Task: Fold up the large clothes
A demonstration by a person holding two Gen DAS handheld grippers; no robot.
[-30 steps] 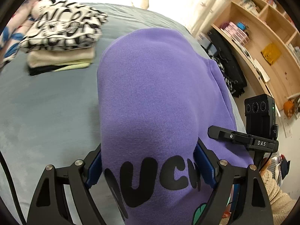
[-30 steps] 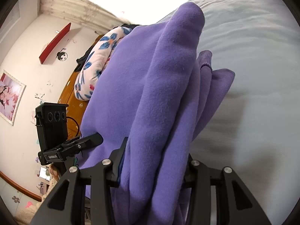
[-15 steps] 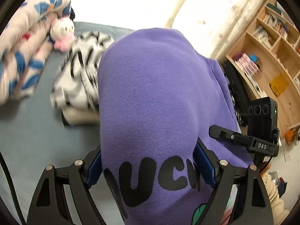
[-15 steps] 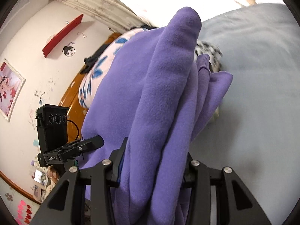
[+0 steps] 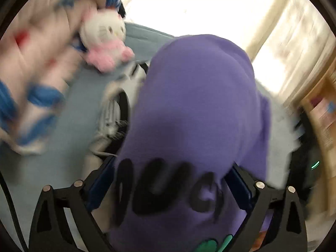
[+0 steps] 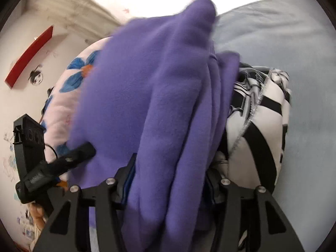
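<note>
the folded purple sweatshirt (image 5: 195, 113) is up off the bed, carried between the two grippers, with its black printed letters facing the left wrist camera and its thick folded layers (image 6: 159, 105) bunched in front of the right one. the left gripper (image 5: 170, 180) has the printed end between its blue pads, jaws spread very wide and just now opened further, and through the blur i can't tell if the pads are pressing the cloth. the right gripper (image 6: 168, 178) has the bundled folds filling its gap, its jaws also just opened further, the cloth lying against both sides. just beneath the sweatshirt sits a black-and-white patterned garment (image 6: 258, 126) on the light blue bedsheet (image 6: 304, 52). beyond it lies a pink and white plush cat (image 5: 105, 40) leaning against a floral quilt (image 5: 31, 67) with blue flowers. bright curtains (image 5: 294, 42) hang behind the bed.
</note>
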